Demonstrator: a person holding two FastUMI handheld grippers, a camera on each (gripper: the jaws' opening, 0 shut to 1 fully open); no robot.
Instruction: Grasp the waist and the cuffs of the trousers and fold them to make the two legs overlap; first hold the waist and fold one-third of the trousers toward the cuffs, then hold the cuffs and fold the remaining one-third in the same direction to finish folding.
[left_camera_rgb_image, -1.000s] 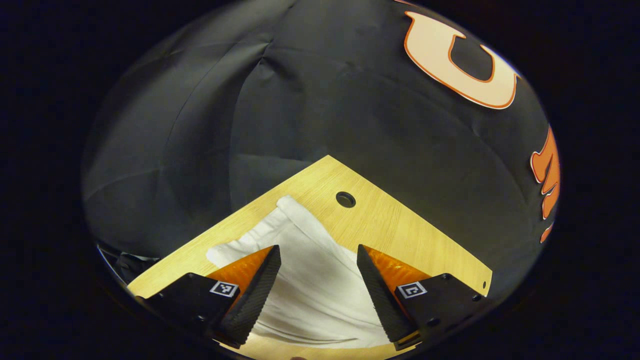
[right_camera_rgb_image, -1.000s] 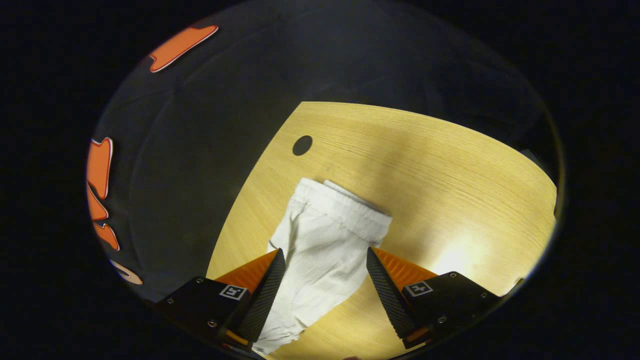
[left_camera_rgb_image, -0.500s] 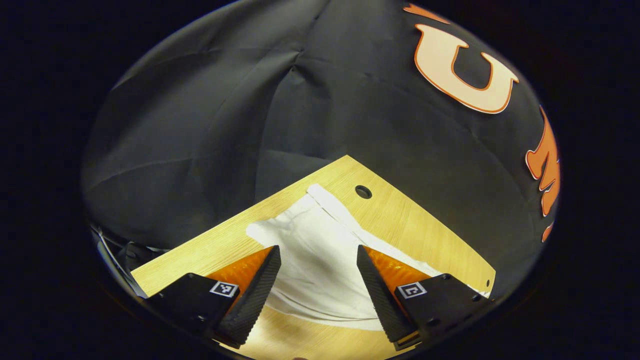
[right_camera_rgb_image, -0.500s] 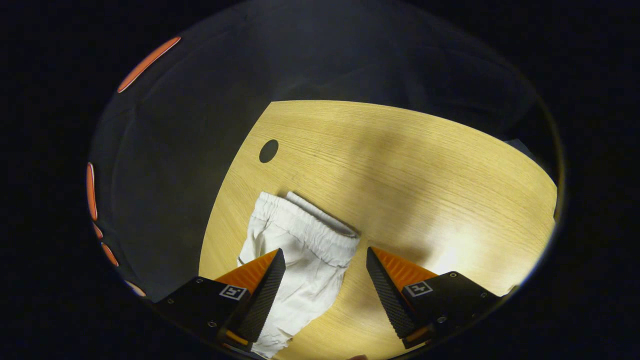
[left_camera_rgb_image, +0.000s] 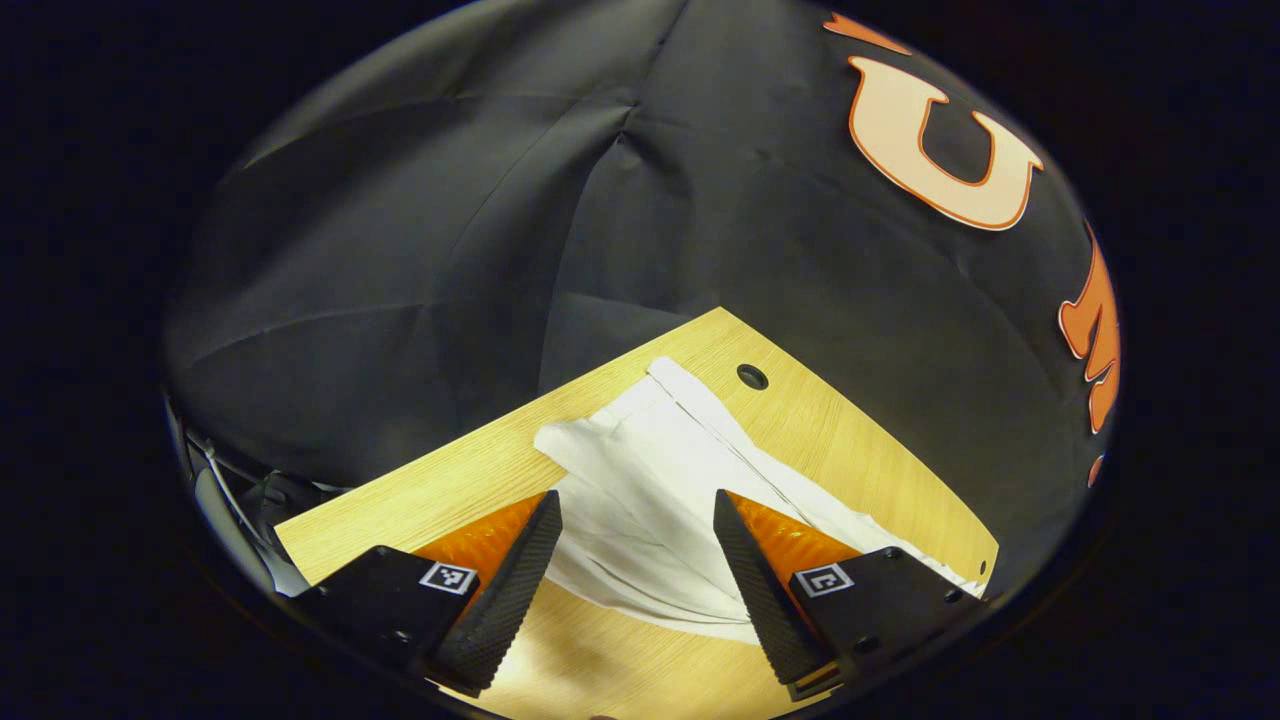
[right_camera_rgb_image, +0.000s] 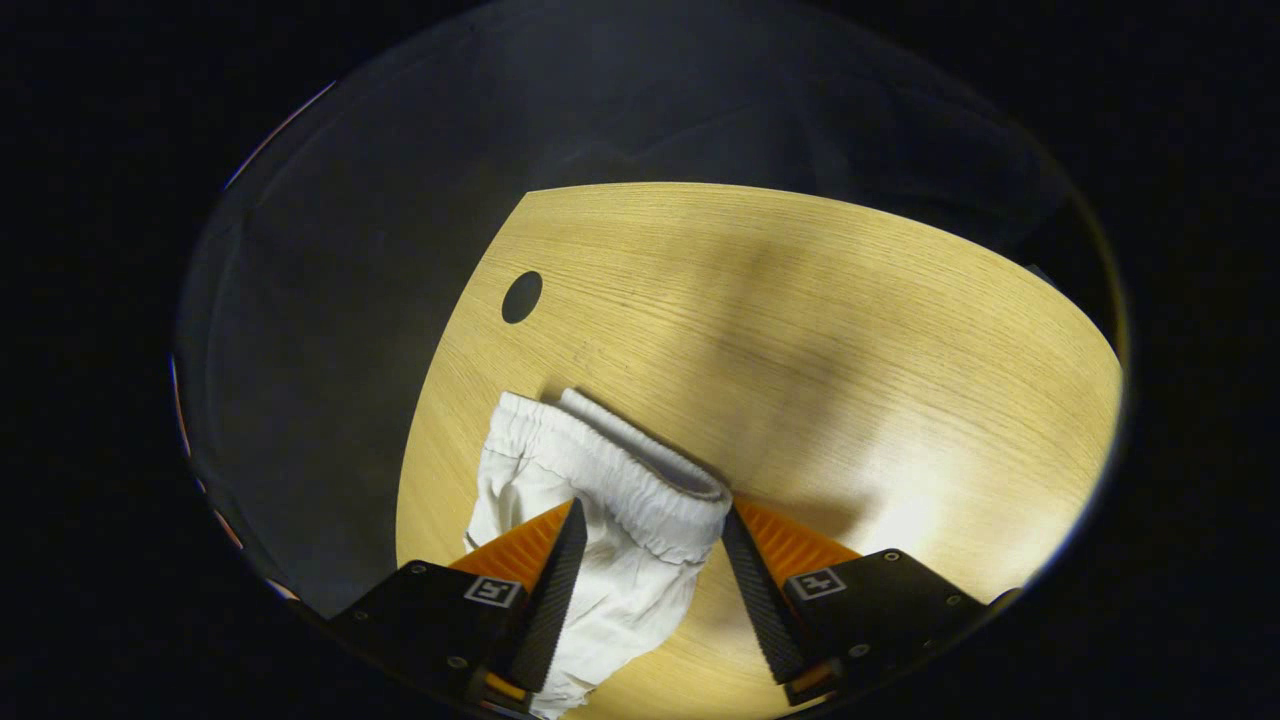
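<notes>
Since the trousers (right_camera_rgb_image: 620, 530) look light and limp, pinch the gathered waist (right_camera_rgb_image: 640, 480); right gripper (right_camera_rgb_image: 645, 575) gapes around it, left gripper (left_camera_rgb_image: 638, 560) gapes over cloth.

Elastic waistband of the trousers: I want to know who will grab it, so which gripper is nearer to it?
Right. The right gripper has the waistband between its open fingers. The left gripper is open over the leg fabric, well short of the waist end.

White trousers (left_camera_rgb_image: 650, 480) are seen on a light yellow wood-grain surface (right_camera_rgb_image: 850, 330); a black cloth wall (left_camera_rgb_image: 400, 250) is seen behind.
</notes>
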